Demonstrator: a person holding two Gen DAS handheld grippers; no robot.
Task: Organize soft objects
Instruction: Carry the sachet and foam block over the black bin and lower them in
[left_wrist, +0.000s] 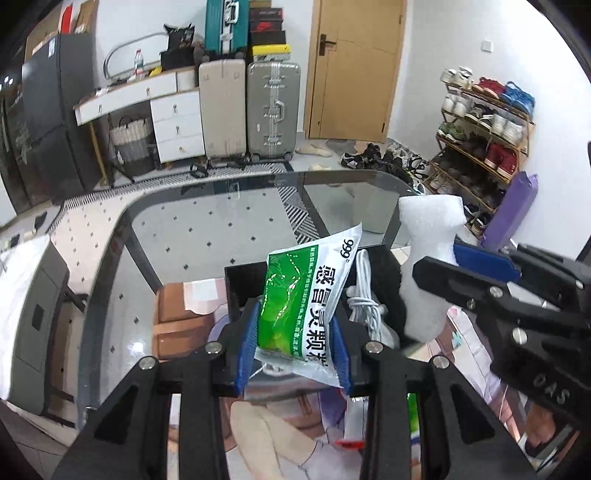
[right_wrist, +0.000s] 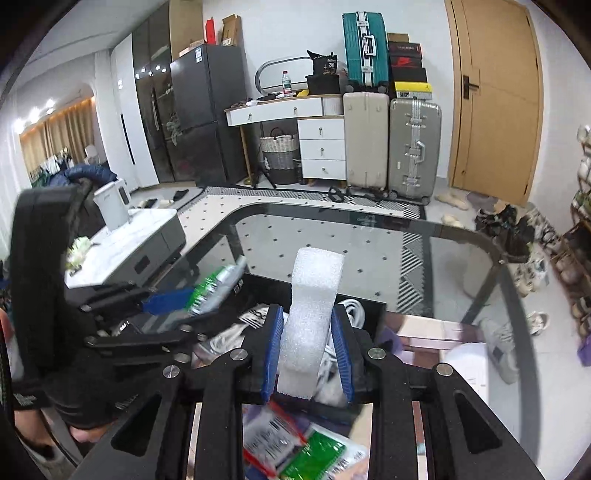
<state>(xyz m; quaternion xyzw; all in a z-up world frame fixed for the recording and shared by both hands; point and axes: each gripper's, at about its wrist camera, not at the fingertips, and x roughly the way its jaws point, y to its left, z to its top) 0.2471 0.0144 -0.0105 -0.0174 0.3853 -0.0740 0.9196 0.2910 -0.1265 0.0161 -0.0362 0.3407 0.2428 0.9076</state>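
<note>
White foam block (right_wrist: 310, 317) pinched upright in the right hand-held gripper (right_wrist: 307, 354), green-and-white sachet (left_wrist: 306, 302) clamped in the left hand-held gripper (left_wrist: 295, 347), both hanging just above the black box (left_wrist: 243, 284) on the glass tabletop (left_wrist: 207, 229). Judging the step: carrying both soft items in for dropping. Keeping the foam toward the box's 3 o'clock side, clear of the white cable (left_wrist: 364, 295) coiled at 12 o'clock; keeping the sachet toward 9 o'clock. Lowering fully inside the walls before loosening either grip, one at a time, avoiding collision between the two.
</note>
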